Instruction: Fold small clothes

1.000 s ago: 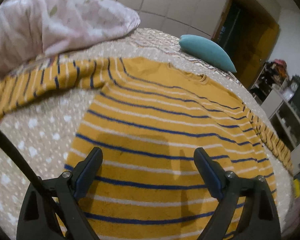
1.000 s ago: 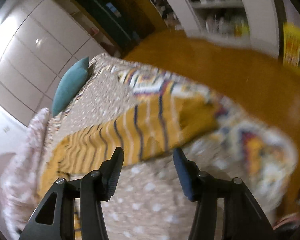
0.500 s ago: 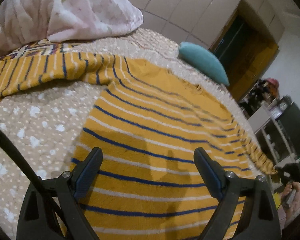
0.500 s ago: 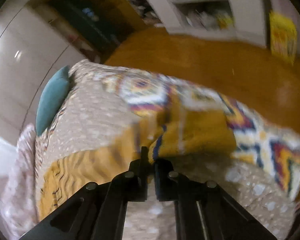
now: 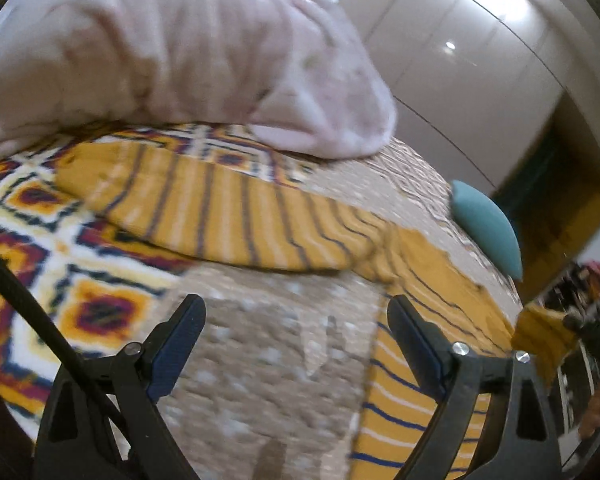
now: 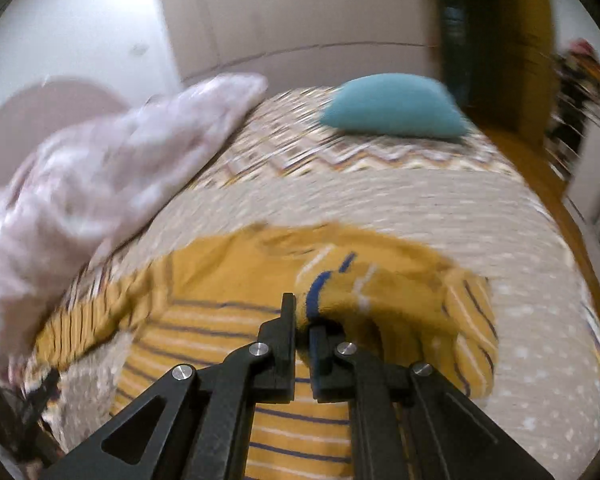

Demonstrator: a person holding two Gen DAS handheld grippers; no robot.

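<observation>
On the dotted quilt (image 5: 268,380), my left gripper (image 5: 296,344) gapes empty. My right gripper (image 6: 302,320) pinches the fuzzy striped sweater (image 6: 228,280) by its sleeve (image 6: 380,292).

Left gripper (image 5: 296,344) gapes wide; right gripper (image 6: 302,320) is clamped tight.

sweater (image 6: 228,320) hem cut off, shelves (image 6: 592,128) blurred

We note the right gripper (image 6: 302,332), open a second ago, now clamped on a sleeve cuff of the mustard-yellow blue-striped knit sweater (image 6: 236,320), lifted and carried over its body. Left gripper (image 5: 296,344) has swung from the sweater's body toward the other sleeve.
</observation>
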